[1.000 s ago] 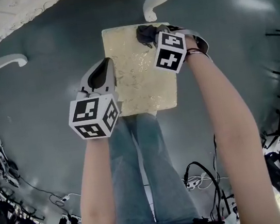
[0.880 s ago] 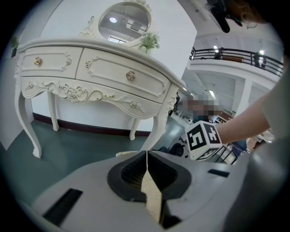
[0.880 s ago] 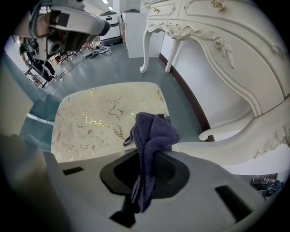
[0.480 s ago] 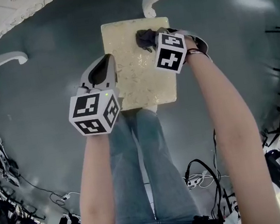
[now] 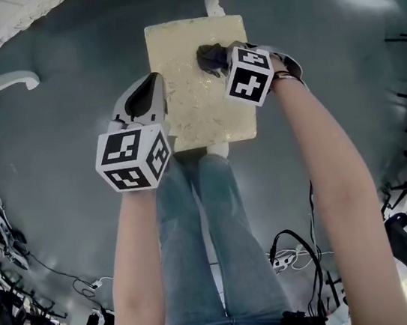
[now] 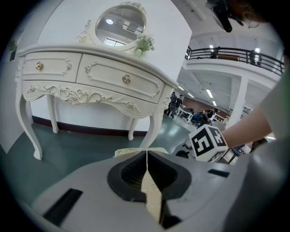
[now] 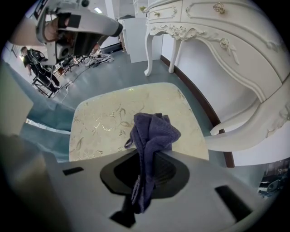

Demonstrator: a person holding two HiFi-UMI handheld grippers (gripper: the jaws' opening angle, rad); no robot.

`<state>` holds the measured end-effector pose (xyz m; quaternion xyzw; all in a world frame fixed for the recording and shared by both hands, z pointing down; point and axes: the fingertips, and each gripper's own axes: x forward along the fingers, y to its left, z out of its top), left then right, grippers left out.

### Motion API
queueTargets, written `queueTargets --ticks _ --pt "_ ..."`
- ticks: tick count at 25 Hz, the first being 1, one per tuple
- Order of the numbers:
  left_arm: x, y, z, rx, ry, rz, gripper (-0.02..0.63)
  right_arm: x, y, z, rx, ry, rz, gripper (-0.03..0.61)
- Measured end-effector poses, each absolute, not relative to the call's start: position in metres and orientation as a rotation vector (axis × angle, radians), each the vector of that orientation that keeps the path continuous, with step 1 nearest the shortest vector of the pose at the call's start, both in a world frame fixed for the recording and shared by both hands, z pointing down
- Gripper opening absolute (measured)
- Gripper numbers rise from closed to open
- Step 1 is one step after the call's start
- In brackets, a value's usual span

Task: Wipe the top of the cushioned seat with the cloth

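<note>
Grips the cloth (image 7: 152,131) tight in the right gripper (image 7: 147,156), jaws clamped on its middle, with a bunched end sticking out ahead and a tail hanging back through them. Seems to rest that bunch on the seat (image 5: 196,113), toward the far right corner in the head view, not far from a leg of the white dresser (image 6: 90,77). Holds the left gripper (image 5: 153,86) idle by the seat's left edge, jaws pressed together on nothing, well apart from the cloth. Looks like the wiping step itself; cannot tell how much of the cream, gold-patterned top is done, since no dirt or streak shows. Calls next for a stroke dragging the cloth across the top, toward the near edge or over to the left side, with enough downward press to flatten the bunch so more than a small wad touches. Needs a firm clamp throughout, as soft fabric could slip out under drag. Should also steer clear of the dresser leg beyond the far edge, and move the left gripper aside if the stroke comes its way.
</note>
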<state>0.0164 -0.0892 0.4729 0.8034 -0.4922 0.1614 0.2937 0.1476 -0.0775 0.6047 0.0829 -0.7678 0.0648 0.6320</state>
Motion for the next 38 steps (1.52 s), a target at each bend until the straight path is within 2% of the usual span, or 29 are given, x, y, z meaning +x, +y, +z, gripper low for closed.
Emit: queueTargets --ticks 38 --pt "0.016 -0.06 0.479 2.159 -1.233 0.439 0.005 0.138 0.054 0.606 0.039 -1.767 0.242 0.035"
